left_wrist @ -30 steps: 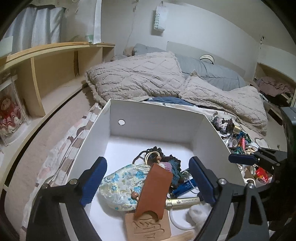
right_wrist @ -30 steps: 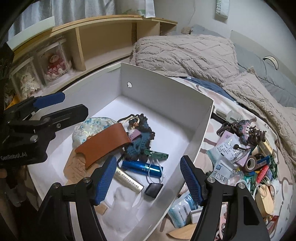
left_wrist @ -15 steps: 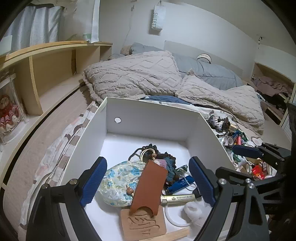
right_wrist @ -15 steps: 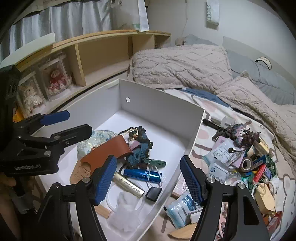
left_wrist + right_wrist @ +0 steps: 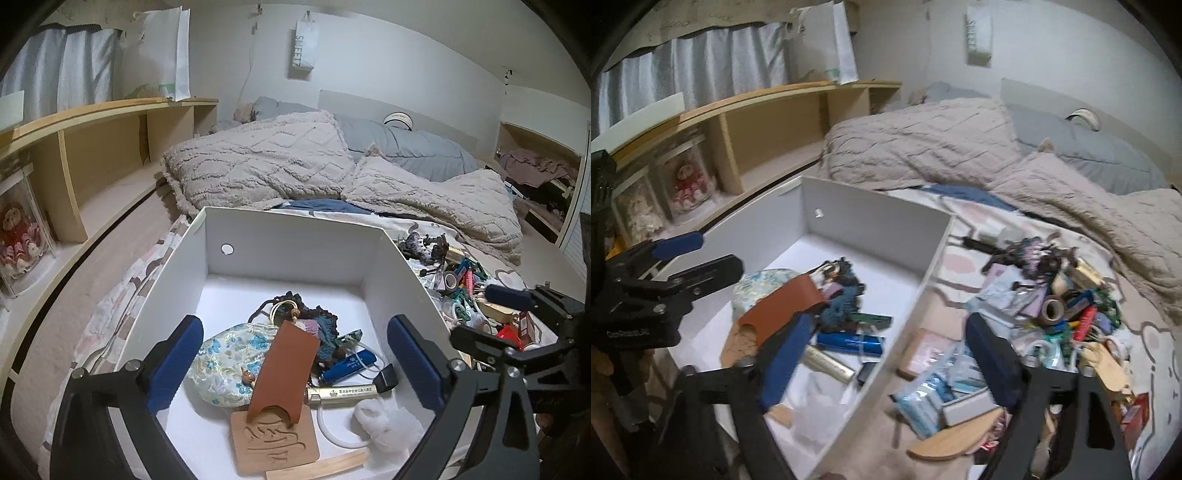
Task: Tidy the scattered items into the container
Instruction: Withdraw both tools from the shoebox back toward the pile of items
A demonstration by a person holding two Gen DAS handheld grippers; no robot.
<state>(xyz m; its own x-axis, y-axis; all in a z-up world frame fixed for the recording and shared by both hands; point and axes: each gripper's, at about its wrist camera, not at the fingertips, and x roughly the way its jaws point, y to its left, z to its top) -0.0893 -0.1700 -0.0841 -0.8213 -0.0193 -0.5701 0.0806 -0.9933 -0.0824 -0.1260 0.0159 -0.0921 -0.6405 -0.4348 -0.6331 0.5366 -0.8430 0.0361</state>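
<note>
A white box (image 5: 295, 240) stands on the bed and holds a brown leather sleeve (image 5: 284, 373), a floral pouch (image 5: 221, 362), a blue tube (image 5: 347, 365), a gold tube (image 5: 343, 392) and a carved wooden tile (image 5: 275, 443). The box also shows in the right wrist view (image 5: 871, 218). My left gripper (image 5: 295, 365) is open and empty above the box's near end. My right gripper (image 5: 886, 362) is open and empty, straddling the box's right wall. The scattered pile (image 5: 1060, 314) lies on the bedsheet right of the box, with a tape roll (image 5: 1052, 308) in it.
Beige blankets (image 5: 266, 162) and a grey duvet (image 5: 413, 151) lie behind the box. A wooden shelf (image 5: 92, 155) with a doll case (image 5: 18, 232) runs along the left. Blue packets (image 5: 931, 395) and a wooden piece (image 5: 956, 435) lie by the box's right wall.
Both grippers have pulled back and up from the box. The right gripper has swung to the right, toward the scattered pile, and its view is blurred. Both stay open.
</note>
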